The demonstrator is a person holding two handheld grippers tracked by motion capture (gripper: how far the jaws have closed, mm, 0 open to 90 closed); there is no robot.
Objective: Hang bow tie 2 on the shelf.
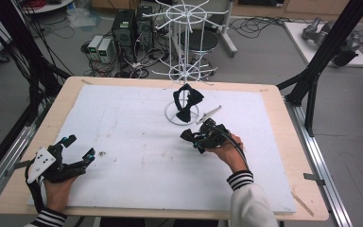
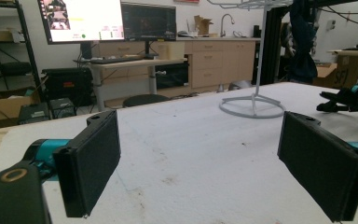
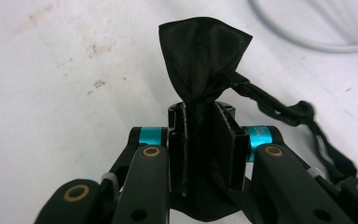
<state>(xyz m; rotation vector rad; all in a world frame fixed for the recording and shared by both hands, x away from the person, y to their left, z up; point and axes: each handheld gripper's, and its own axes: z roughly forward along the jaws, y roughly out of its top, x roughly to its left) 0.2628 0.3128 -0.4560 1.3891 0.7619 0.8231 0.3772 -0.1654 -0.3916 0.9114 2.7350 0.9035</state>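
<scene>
Right gripper view: a black bow tie (image 3: 204,60) pinched between the fingers (image 3: 177,154) of the right gripper (image 3: 207,149).

Its fabric bunches and fans out above the pads, and its thin strap (image 3: 279,109) trails off to one side over the white tabletop (image 3: 74,93). In the high view the right gripper (image 1: 189,135) sits just in front of the white wire display stand (image 1: 182,118), where a second black bow tie (image 1: 187,101) hangs, perhaps clipped to the pole. The left gripper (image 1: 79,147) rests well apart near the tabletop's left edge, fingers (image 2: 93,163) spread wide with nothing between them.
</scene>
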